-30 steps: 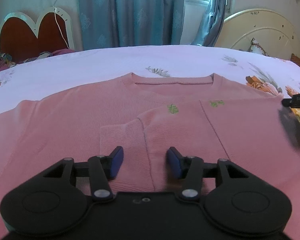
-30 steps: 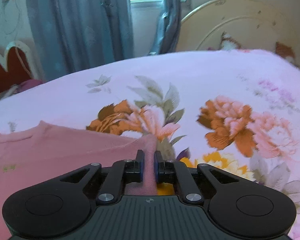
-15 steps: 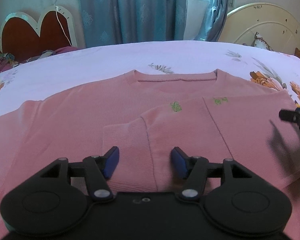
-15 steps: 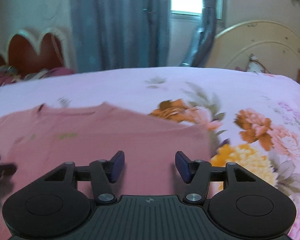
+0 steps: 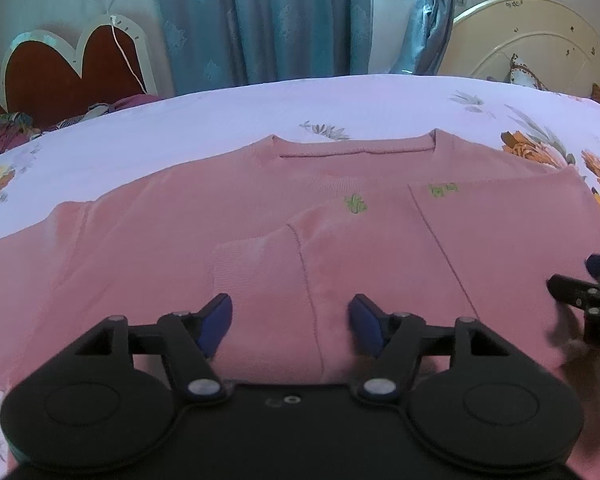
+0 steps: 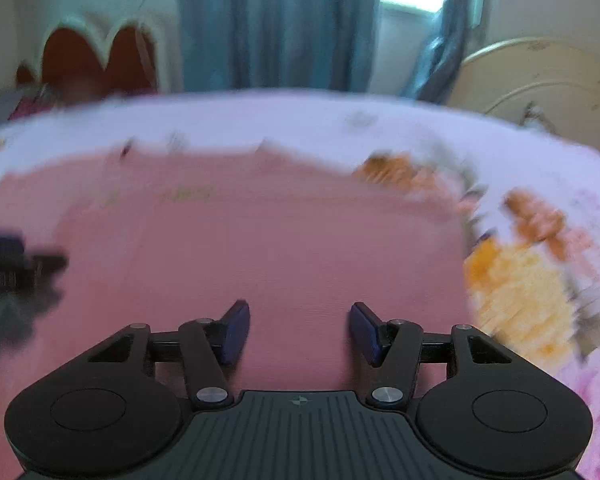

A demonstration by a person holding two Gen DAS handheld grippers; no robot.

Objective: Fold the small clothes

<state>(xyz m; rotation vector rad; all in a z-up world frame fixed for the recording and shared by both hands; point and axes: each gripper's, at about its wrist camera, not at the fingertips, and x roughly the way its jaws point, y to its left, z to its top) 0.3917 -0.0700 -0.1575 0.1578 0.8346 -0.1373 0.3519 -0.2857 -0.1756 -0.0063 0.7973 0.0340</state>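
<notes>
Bed (image 5: 259, 120): sweater (image 5: 179, 240) sleeve released (right gripper (image 6: 300, 328))

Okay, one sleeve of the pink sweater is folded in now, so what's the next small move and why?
Probably take the left tongs, whose jaws are opening with nothing pinched, over to the unfolded sleeve that lies spread out on the bed and grip its end. The folded sleeve already lies across the pink sweater; the right tongs are open too.

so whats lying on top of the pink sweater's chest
One sleeve is folded across the pink sweater, its ribbed cuff lying flat on the chest. Two small green embroidered marks show beside it. Anything stitched beneath the sleeve is covered.
</notes>
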